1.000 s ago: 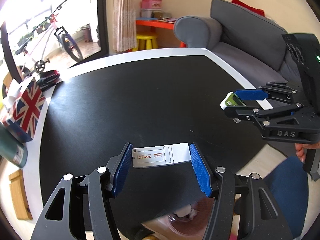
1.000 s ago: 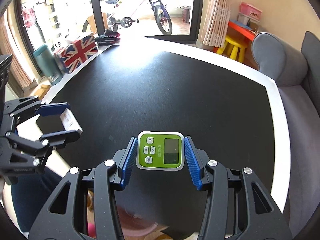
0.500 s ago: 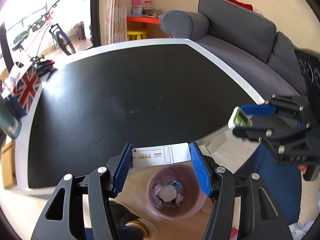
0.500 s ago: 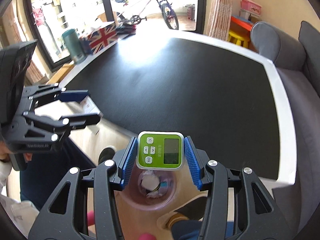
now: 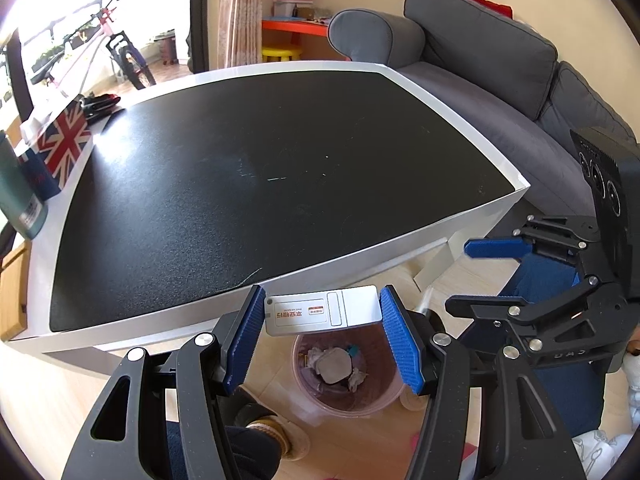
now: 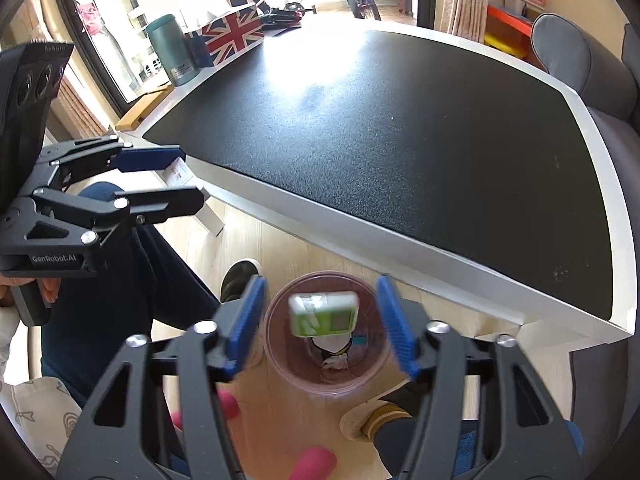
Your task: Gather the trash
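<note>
Green device hangs free between the spread right tool above the bin, while the left tool clamps a white card.

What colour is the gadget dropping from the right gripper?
Green and white gadget, blurred mid-fall over the bin; right wrist view shows it best.

Green device hangs loose between spread fingers above the pink bin.
</note>
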The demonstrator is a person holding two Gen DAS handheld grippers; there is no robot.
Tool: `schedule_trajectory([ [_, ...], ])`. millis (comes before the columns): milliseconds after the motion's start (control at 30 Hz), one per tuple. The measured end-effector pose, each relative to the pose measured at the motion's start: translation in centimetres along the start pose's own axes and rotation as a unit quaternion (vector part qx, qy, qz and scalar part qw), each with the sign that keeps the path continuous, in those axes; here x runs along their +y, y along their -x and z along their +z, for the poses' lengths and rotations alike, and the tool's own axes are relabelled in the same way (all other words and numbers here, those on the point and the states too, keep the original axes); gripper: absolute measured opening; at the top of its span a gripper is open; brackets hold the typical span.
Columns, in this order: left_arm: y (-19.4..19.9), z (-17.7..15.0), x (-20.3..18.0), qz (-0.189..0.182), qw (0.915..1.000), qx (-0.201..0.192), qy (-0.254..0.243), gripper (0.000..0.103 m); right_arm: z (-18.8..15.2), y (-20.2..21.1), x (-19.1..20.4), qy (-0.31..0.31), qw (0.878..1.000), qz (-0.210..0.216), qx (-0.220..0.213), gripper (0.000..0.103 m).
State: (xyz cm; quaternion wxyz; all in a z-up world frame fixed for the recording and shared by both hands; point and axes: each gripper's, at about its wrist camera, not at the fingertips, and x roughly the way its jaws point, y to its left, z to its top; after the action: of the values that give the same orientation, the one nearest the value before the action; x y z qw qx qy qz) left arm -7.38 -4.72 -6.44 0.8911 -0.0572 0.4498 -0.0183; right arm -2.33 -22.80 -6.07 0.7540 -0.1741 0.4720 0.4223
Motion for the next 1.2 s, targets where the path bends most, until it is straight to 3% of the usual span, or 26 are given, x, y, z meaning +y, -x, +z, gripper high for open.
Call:
schedule_trajectory([
  [333, -0.9, -0.2, -1.3, -0.018, 0.9996, 0.013, -0.015, 0.058, -0.4, 1.3, -1.5, -0.027, 1.000, -0.012, -0.012, 0.081],
  [867, -2.6, -0.7, -4.1, -0.059, 0.9968, 0.035, -0.041, 0.058, -1.3, 4.2, -4.2, -0.062, 0.997, -0.032, -0.039, 0.084],
  [900, -2.6, -0.7, -4.2, -0.062, 0.9965, 0.036, -0.044, 0.066, -1.3, 4.3, -4.3, -0.063, 0.997, -0.033, -0.041, 0.084],
  [933, -2.6, -0.6, -4.3, -0.063, 0.9963, 0.036, -0.046, 0.087, -1.2, 4.4, -4.4, -0.064, 0.997, -0.034, -0.043, 0.084],
  [967, -2.5, -0.6, -4.3, -0.064, 0.9964, 0.030, -0.046, 0.091, -1.1, 4.4, -4.5, -0.064, 0.996, -0.034, -0.044, 0.085],
  [1200, -2.1, -0.1, -3.5, -0.049, 0.9979, 0.023, -0.035, 0.095, -1.1, 4.5, -4.5, -0.065, 0.996, -0.035, -0.047, 0.087],
])
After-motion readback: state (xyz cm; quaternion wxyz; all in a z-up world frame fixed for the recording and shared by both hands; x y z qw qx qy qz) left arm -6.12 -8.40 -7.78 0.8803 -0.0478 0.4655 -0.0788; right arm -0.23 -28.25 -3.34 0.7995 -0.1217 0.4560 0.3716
